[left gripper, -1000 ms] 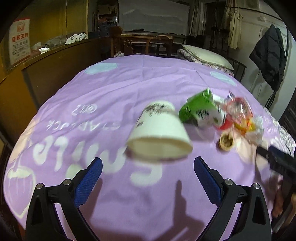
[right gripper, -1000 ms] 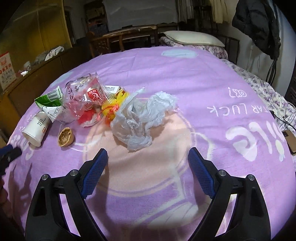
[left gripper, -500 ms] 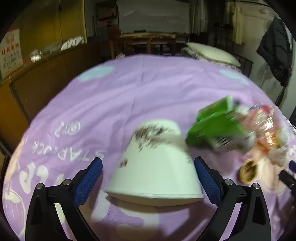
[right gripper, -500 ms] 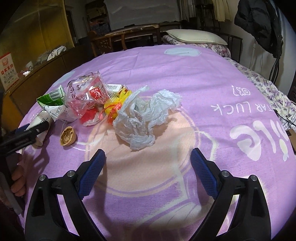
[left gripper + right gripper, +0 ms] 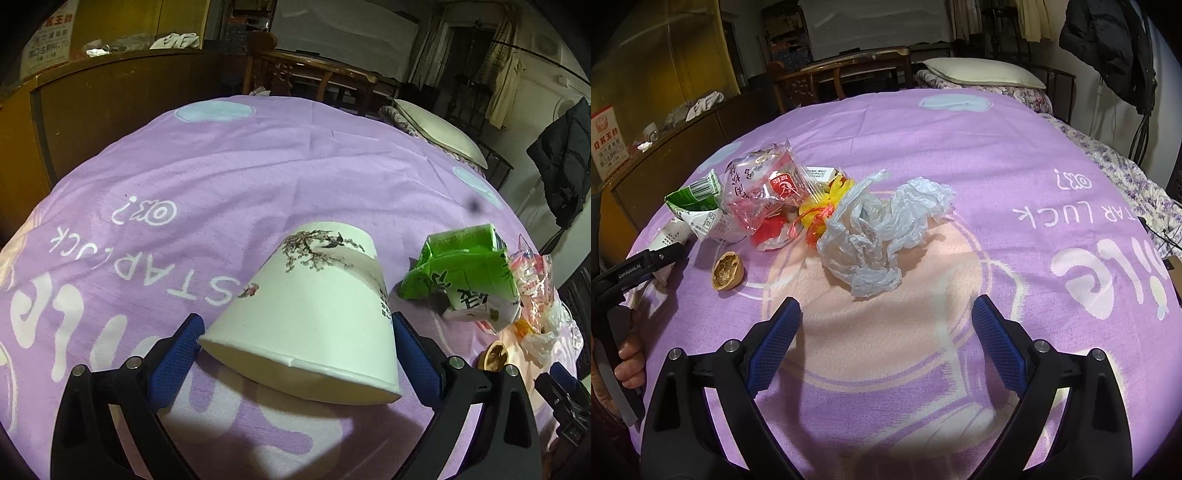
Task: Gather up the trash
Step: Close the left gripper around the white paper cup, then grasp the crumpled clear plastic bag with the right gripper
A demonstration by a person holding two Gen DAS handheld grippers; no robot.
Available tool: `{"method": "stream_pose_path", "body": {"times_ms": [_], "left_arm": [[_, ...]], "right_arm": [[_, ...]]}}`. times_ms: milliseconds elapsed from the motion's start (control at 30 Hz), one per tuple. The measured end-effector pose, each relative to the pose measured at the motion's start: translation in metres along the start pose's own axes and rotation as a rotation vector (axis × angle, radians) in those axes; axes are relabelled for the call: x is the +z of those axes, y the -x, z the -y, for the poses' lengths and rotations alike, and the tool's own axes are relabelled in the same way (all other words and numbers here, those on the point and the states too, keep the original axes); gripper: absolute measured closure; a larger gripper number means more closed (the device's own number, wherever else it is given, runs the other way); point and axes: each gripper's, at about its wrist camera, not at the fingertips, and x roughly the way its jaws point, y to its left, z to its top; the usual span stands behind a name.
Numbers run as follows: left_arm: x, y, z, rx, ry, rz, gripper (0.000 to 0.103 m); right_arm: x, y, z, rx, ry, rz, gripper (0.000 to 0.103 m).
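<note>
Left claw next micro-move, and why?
Probably close the left claw on the paper cup. The cup lies on its side on the purple blanket, its wide rim end sitting between the open blue pads, which flank it on both sides with little gap. No further advance seems needed.

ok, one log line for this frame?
left tongs: open, straddling paper cup | right tongs: open, short of plastic bag | nothing held
</note>
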Motion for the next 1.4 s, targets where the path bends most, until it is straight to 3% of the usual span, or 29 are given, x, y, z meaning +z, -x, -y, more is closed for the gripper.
{"method": "stream_pose_path", "body": {"times_ms": [200,333,467,733,1133,1400], "left_arm": [[0.008,0.007,0.000,0.019,-0.040,0.054,0.006],[0.008,0.001,0.002,0.007,-0.054,0.036,0.006],[0.008,-0.002,0.002,-0.030,-0.049,0.029,0.019],[-0.008,0.037,0.001,-0.044,-0.047,0.187,0.020],[-0.018,0.043,-0.006,-0.073,-0.004,0.148,0.020],[-0.018,0.039,-0.011,-0.080,0.014,0.134,0.020]], "right_arm": [[0.000,0.000,-0.002,0.003,0.000,-0.003,0.012],[0.000,-0.002,-0.005,0.004,0.005,-0.006,0.012],[0.000,-0.002,-0.007,0.004,0.011,-0.004,0.012],[-0.001,0.004,-0.002,0.028,-0.006,0.026,0.012],[0.011,0.015,0.018,0.113,-0.077,0.078,0.012],[0.035,0.002,0.004,0.115,-0.019,0.072,0.012]]}}
